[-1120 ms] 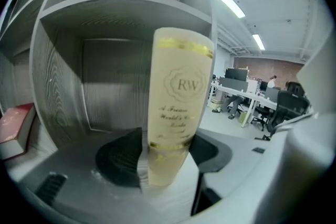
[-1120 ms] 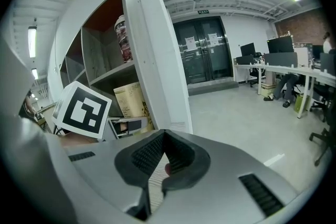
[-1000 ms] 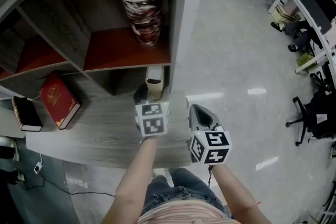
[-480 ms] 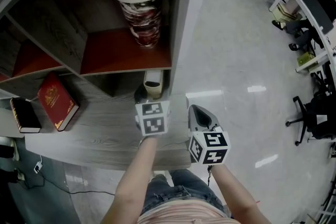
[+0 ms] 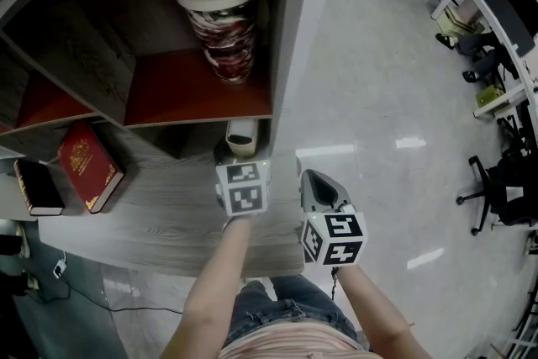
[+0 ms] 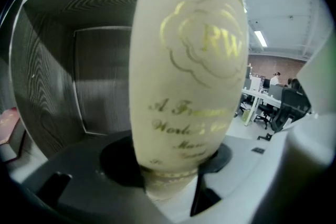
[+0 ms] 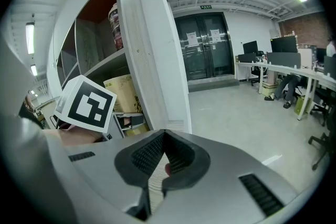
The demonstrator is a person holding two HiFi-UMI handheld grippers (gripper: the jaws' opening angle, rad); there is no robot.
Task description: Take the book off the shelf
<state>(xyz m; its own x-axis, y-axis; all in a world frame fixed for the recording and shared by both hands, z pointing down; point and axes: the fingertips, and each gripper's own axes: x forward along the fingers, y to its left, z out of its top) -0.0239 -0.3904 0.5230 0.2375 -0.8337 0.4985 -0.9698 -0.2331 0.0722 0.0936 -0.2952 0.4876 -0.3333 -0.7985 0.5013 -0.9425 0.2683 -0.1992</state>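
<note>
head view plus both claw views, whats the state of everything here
cream book: closed, upright, clamped in the left claw
left claw: shut on the cream book
right claw: shut, nothing in it
cup: upright, lid on
red book: closed, lying cover up
black book: closed, beside the red book

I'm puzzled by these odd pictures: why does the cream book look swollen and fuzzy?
Left gripper view: the book sits close to the wide-angle lens, so it bulges and its gold lettering blurs. Right gripper view: the shelf panel bows likewise.
</note>
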